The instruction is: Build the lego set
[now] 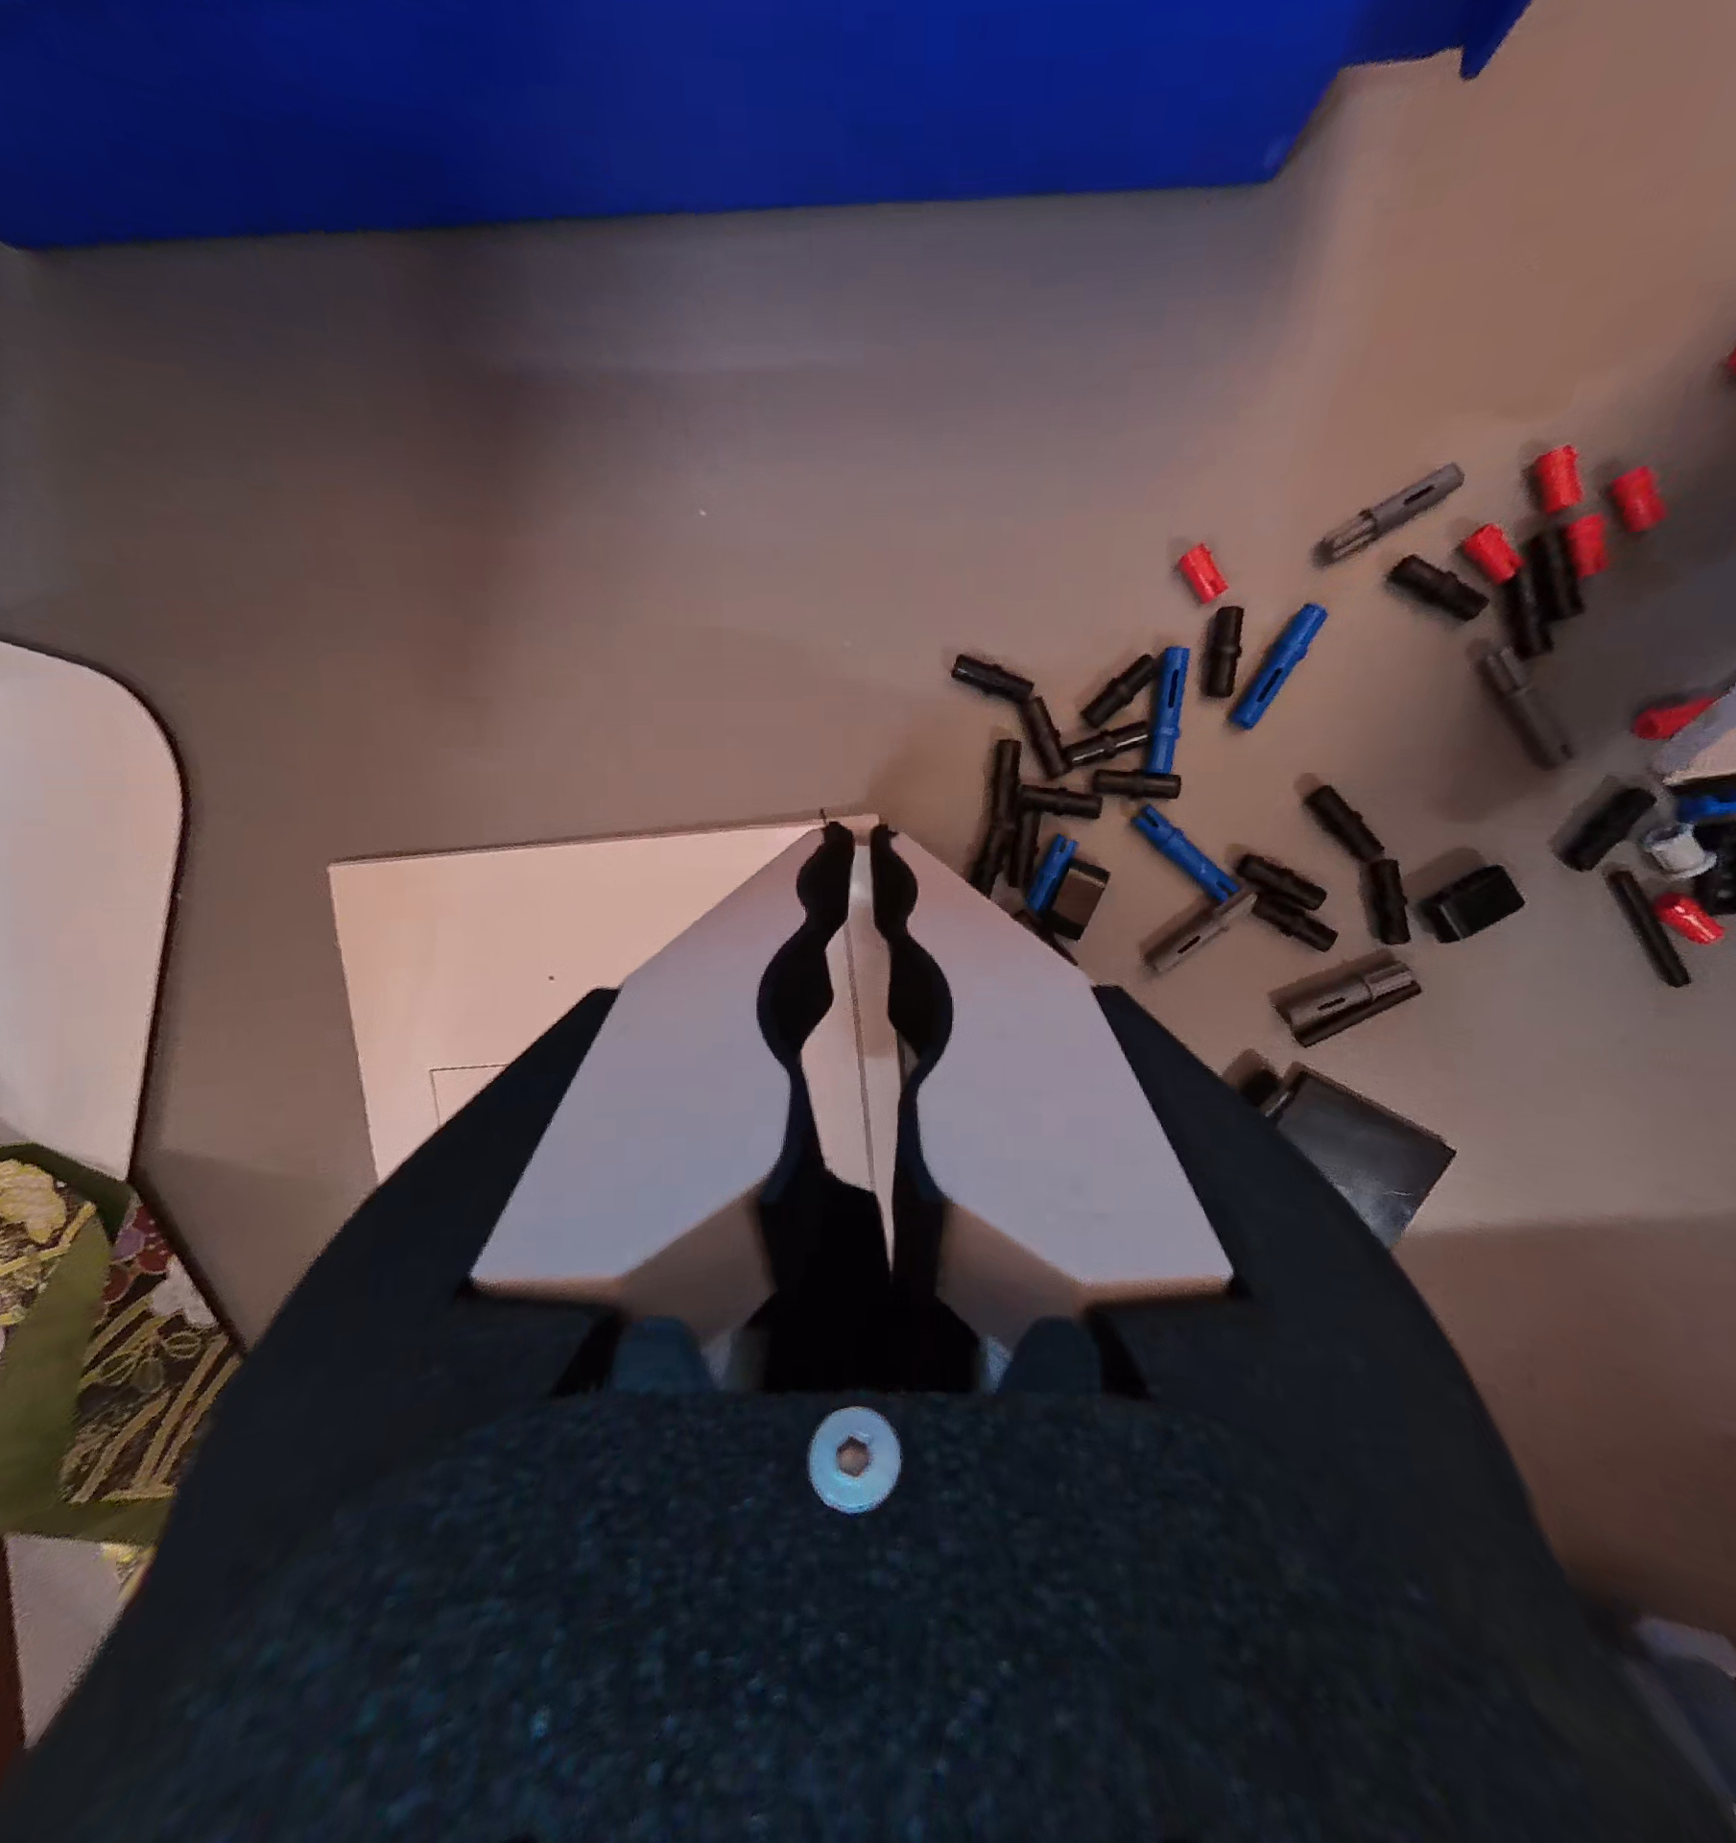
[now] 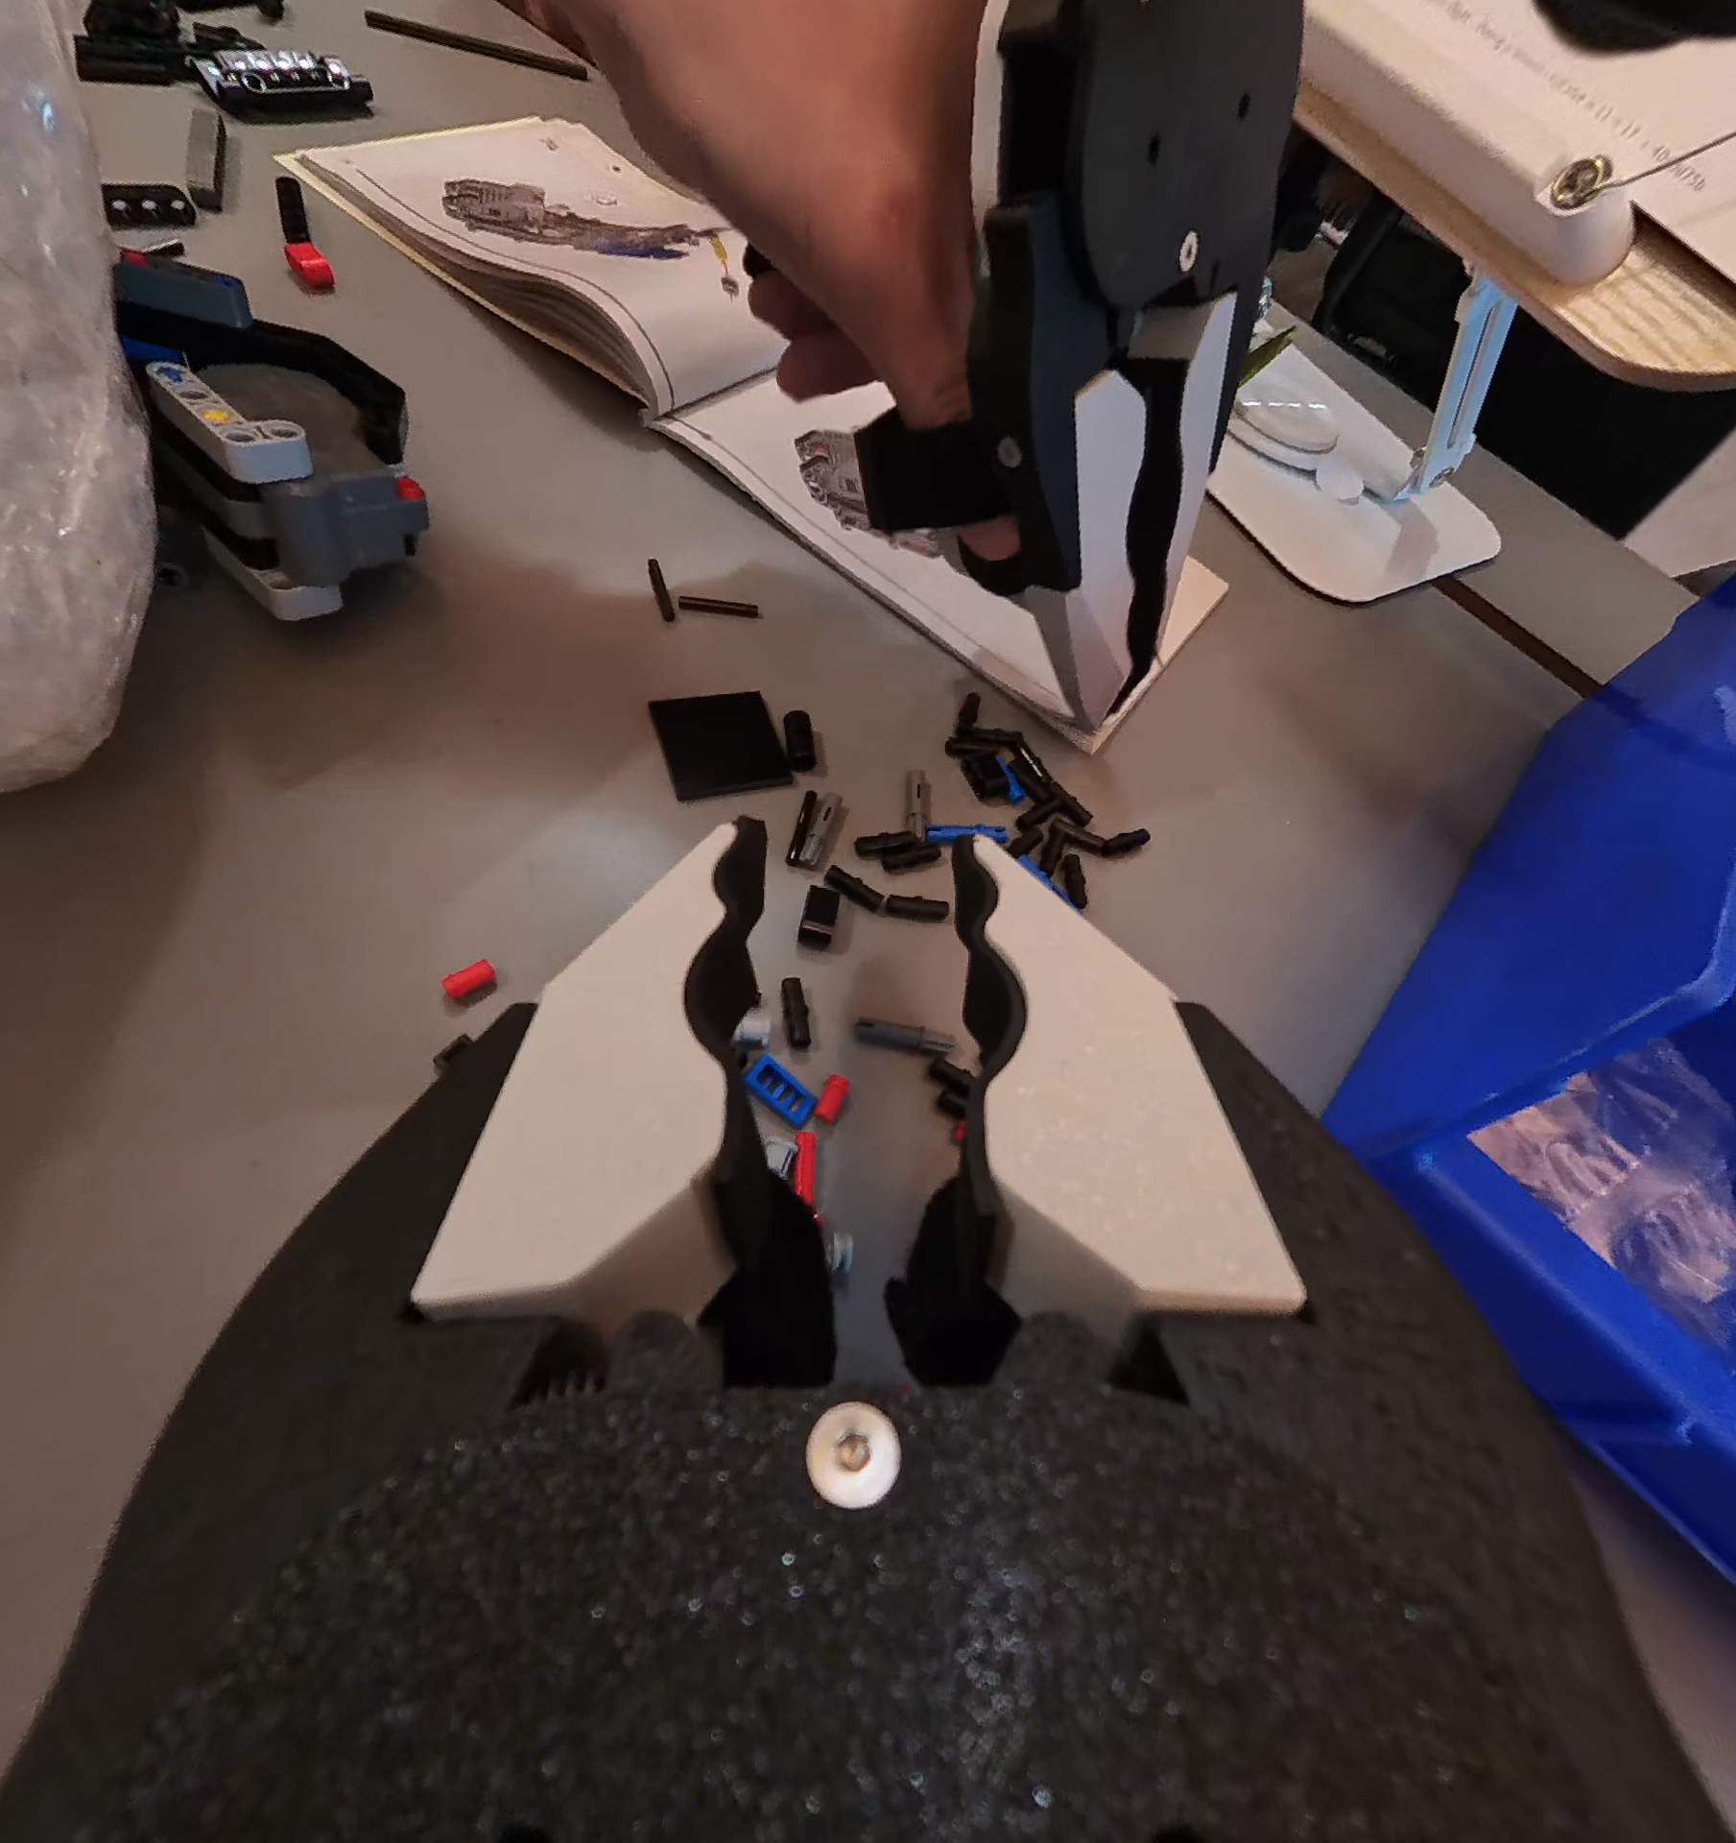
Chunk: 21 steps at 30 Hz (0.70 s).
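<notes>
On the grey table [image 2: 365,798], loose lego pins [image 2: 1003,828] lie scattered beside an instruction booklet [image 2: 584,269] and blue bin [image 2: 1641,848]. Left gripper [image 1: 852,848] pinches the booklet's page corner; right gripper [image 2: 859,848] hangs spread and empty above the pins

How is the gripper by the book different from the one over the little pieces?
The left gripper is nearly shut, tips at a corner of the instruction booklet. The right gripper is open, hanging above the loose pins. The left gripper's jaws pinch a page edge; the right gripper's hold nothing. Both have white fingers with black wavy pads.
</notes>
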Each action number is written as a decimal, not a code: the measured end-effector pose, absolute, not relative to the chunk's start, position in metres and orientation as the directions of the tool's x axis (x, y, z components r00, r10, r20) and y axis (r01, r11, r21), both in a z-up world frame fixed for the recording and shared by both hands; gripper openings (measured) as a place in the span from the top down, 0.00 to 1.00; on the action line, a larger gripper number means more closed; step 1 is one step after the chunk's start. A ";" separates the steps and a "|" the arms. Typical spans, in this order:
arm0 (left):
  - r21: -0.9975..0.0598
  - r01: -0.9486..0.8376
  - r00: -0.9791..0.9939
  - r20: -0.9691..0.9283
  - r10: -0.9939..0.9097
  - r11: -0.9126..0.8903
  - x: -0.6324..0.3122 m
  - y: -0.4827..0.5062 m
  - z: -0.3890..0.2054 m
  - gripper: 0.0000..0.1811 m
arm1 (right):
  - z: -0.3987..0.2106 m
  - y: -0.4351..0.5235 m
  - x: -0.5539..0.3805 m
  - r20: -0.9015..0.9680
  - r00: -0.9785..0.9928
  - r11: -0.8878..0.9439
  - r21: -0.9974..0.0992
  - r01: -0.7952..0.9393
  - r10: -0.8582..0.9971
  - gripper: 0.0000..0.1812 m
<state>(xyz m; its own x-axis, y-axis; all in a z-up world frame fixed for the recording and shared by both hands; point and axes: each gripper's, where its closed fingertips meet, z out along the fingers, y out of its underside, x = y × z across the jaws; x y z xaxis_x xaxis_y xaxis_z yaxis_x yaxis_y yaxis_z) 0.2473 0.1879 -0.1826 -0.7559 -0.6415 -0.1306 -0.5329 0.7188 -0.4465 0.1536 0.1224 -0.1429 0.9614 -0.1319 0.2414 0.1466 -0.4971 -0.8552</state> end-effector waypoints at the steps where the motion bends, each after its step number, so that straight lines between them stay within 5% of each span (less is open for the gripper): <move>1: -0.447 -0.539 -0.757 -0.114 -0.643 0.714 0.246 0.188 -0.183 1.00 | -0.143 0.123 0.153 0.239 0.962 -0.497 -0.855 0.145 -0.131 0.79; 21: -0.509 -0.525 -0.744 -0.116 -0.658 0.682 0.249 0.186 -0.184 0.95 | -0.154 0.122 0.165 0.228 0.959 -0.535 -0.838 0.104 -0.170 0.80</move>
